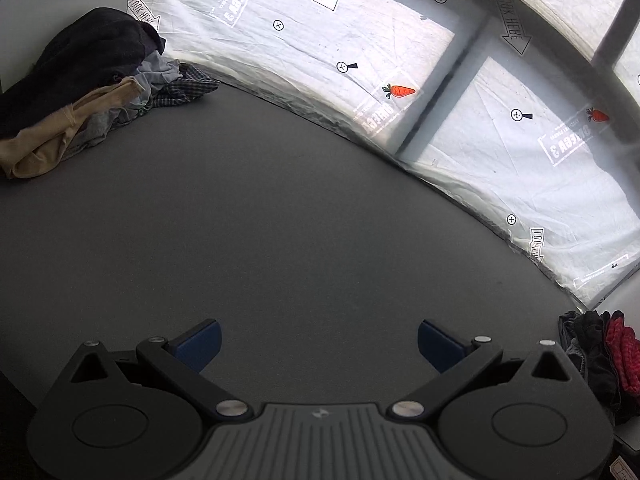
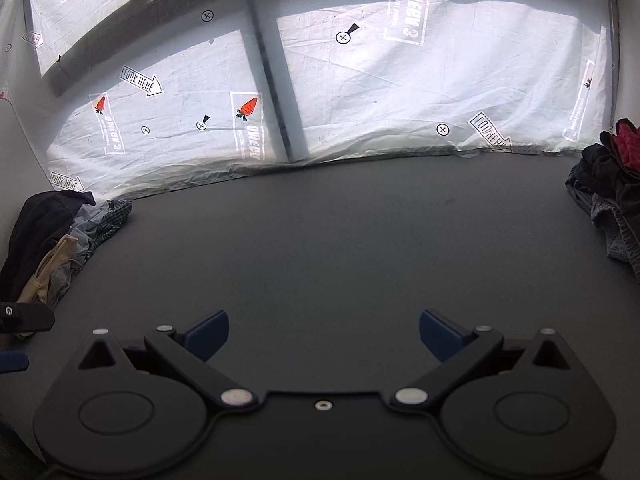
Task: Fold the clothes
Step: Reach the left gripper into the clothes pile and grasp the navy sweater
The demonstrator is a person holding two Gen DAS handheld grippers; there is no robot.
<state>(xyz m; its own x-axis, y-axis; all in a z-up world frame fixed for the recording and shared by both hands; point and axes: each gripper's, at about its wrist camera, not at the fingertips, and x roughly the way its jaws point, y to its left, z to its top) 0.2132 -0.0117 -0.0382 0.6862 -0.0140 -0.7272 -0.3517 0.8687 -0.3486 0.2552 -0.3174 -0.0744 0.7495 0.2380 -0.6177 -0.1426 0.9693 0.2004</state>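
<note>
A heap of crumpled clothes (image 1: 76, 88), dark navy, beige, pale blue and checked, lies at the far left of the grey table (image 1: 280, 208). The same heap (image 2: 56, 240) shows at the left in the right wrist view. A second heap (image 2: 612, 188) of black, grey and red garments sits at the right edge, also seen as the red and black heap (image 1: 596, 356). My left gripper (image 1: 319, 344) is open over bare table, holding nothing. My right gripper (image 2: 324, 334) is open too, with nothing between its blue pads. Part of the left gripper's body (image 2: 24, 318) pokes in at the left.
A crinkled white plastic sheet (image 1: 304, 40) printed with carrots, arrows and crosshair marks rises behind the table's far edge, with window-frame shadows across it; the same sheet (image 2: 400, 92) fills the right wrist view's background. Grey table surface stretches between the two heaps.
</note>
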